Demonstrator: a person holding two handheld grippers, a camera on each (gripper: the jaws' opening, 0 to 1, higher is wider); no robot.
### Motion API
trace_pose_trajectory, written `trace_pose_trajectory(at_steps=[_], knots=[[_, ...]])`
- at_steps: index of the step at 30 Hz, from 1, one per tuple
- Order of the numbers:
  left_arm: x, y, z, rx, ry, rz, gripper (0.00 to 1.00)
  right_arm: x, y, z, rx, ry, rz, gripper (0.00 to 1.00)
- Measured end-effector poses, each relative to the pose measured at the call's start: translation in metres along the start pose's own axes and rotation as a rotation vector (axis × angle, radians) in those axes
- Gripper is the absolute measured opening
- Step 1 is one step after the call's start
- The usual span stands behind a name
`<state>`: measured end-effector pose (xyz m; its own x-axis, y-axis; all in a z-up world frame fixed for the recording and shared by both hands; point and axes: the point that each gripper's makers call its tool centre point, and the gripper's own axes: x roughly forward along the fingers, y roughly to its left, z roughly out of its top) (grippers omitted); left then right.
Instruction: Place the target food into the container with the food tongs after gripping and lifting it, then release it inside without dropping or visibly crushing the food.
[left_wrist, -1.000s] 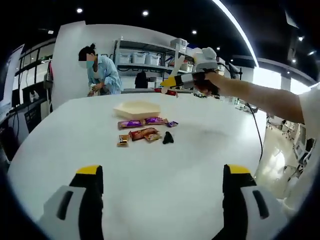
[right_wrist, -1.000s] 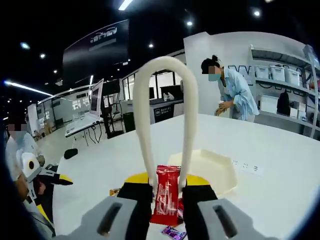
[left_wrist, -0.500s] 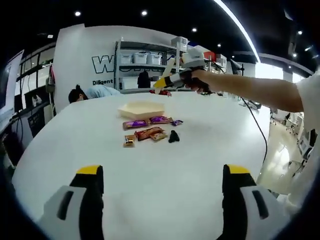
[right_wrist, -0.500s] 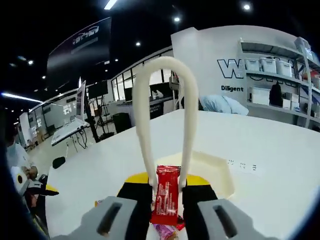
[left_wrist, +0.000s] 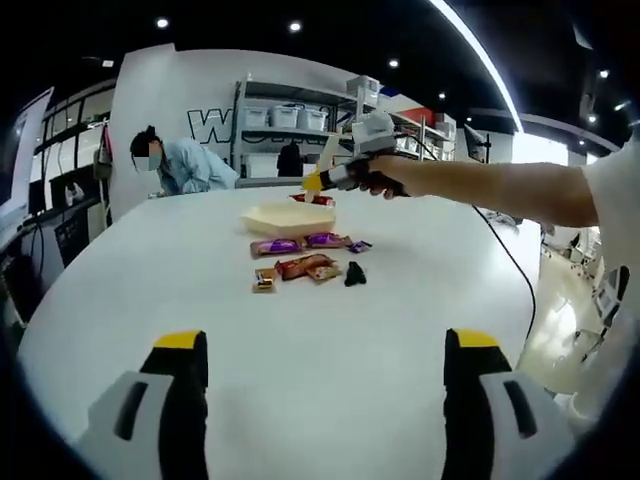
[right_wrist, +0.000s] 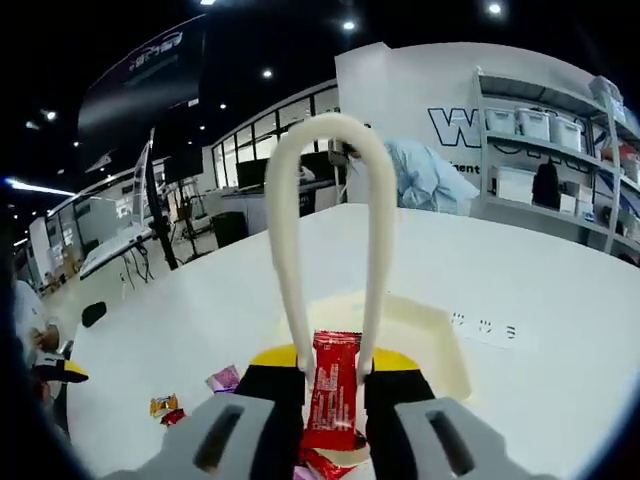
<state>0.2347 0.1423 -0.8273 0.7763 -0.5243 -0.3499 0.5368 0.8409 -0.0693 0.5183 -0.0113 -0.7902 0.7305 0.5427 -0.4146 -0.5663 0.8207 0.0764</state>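
Right gripper view: tongs (right_wrist: 331, 250) pinch red packet (right_wrist: 331, 390) above container (right_wrist: 440, 340).

Too small to identify — small dark object (left_wrist: 354, 273) beside wrappers (red packet (right_wrist: 331, 390) lower end hidden between jaws)

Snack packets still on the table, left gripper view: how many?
5, maybe more hidden: two purple, a small purple one, an orange-red one, a small orange one. The black object isn't clearly a packet.
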Motion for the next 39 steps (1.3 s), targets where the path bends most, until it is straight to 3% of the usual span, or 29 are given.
trace_pose_trajectory(at_steps=[7,19,32,39], knots=[[0.004,0.006,-0.001,0.036,0.006,0.016,0.97,0.026,-0.012,-0.01,0.024,0.017,-0.004,0.14],[0.015,0.017,-0.002,0.0,0.011,0.019,0.96,0.063,-0.027,-0.028,0.0,0.045,-0.016,0.15],[0.025,0.019,-0.006,-0.024,0.024,0.014,0.96,0.082,-0.035,-0.016,-0.064,0.007,-0.007,0.15],[0.025,0.022,-0.006,-0.03,0.022,0.023,0.96,0.086,-0.036,-0.013,-0.051,-0.012,0.011,0.19]])
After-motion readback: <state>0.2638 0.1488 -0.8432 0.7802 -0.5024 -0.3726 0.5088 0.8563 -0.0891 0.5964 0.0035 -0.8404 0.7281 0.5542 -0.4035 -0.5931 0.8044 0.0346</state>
